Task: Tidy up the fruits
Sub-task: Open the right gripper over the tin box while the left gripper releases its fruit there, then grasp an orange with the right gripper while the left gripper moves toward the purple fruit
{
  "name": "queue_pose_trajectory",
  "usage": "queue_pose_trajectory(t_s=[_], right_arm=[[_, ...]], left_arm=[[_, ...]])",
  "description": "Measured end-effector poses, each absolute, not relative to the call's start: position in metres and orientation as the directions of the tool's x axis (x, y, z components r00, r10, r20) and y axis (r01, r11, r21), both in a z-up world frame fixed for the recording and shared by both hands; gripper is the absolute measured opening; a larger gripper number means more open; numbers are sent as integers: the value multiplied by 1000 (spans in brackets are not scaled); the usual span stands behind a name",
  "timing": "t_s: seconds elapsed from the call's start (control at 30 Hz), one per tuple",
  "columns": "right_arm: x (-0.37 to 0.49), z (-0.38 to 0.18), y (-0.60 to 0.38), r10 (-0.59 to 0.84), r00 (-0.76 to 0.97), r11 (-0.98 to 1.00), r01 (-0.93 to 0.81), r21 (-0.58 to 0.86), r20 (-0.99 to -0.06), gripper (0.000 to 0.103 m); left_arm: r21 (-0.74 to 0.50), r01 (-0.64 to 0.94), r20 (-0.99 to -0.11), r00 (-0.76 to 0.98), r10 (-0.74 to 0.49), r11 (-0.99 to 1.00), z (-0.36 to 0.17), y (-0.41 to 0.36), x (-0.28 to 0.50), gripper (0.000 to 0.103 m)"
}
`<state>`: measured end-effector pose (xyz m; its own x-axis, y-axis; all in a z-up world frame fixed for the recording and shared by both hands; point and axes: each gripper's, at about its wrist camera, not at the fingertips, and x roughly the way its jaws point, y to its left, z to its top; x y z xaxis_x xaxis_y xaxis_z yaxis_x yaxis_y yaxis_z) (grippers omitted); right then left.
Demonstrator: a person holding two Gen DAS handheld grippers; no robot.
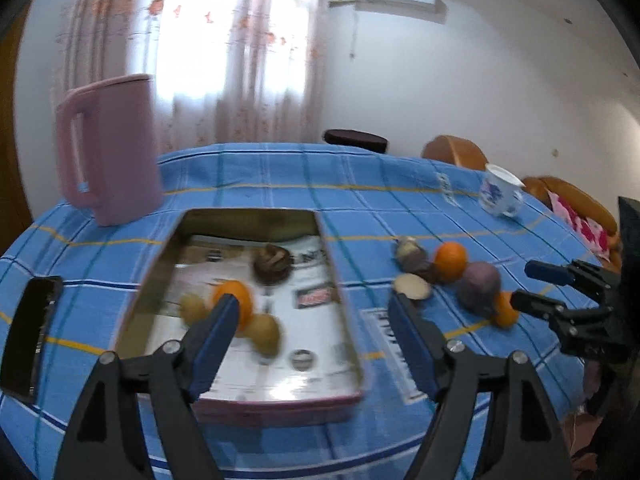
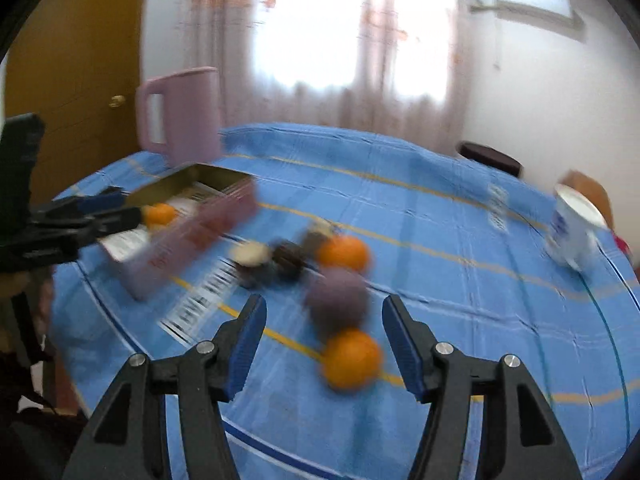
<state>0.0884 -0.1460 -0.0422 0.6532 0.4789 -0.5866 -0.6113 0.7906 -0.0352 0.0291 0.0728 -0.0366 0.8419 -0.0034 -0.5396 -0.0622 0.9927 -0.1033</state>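
Tongs both spread and empty, right gripper [image 2: 324, 344] hovering over nearest orange [image 2: 351, 360] on tablecloth [image 2: 460, 272] outside tin [image 1: 340, 288]; judging firm, round, roll-prone, warranting mid-girth grip.

The tabletop [image 1: 280, 176] under a blue checked cloth carries a pink jug [image 1: 108, 148], an open tin [image 1: 344, 304], a black phone [image 1: 34, 332], a cup [image 1: 500, 194] and loose fruit [image 1: 450, 260].

Gaping left tool [image 1: 310, 312] above fruit tin [image 1: 344, 320]
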Motion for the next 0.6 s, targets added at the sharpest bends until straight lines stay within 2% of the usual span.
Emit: queue_pose_trajectory(t_s=[0.1, 0.2, 0.4, 0.5, 0.6], right_arm=[[95, -51, -166, 452, 646, 808, -589, -24, -615, 62], [99, -57, -171, 460, 624, 799, -602, -12, -632, 62], [110, -67, -160, 476, 564, 772, -636, 14, -675, 62], [117, -73, -157, 476, 532, 763, -646, 28, -700, 57], [122, -78, -156, 505, 483, 743, -664, 77, -715, 44]], left_arm=[[-88, -26, -546, 837, -27, 996, -37, 53, 33, 81], [-77, -4, -553, 832, -40, 997, -38, 37, 38, 88], [-52, 41, -564, 824, -63, 998, -37, 10, 54, 89], [-48, 53, -566, 821, -71, 997, -37, 3, 60, 89], [-55, 71, -573, 815, -90, 996, -36, -3, 68, 89]])
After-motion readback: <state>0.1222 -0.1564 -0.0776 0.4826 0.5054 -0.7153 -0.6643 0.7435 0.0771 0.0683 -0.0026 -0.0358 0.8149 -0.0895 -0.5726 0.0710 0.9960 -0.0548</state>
